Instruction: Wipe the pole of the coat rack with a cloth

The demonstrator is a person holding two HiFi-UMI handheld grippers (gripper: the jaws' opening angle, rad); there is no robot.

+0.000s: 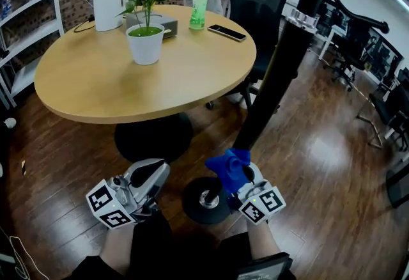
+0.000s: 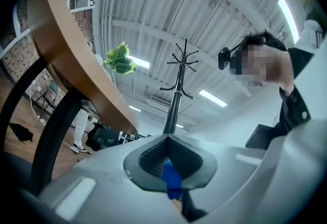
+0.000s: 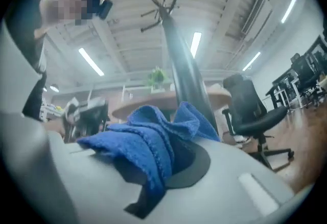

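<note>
Right gripper [image 1: 238, 176] is clamped on the blue cloth [image 1: 225, 165], pressed against the coat rack's black pole [image 1: 275, 80] just above its base [image 1: 195, 203], while the left gripper [image 1: 153, 174] sits nearby, jaws together.

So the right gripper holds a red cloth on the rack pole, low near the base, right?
Not red: the cloth is blue, as the head view shows. The right gripper does hold it on the pole, low near the base.
</note>
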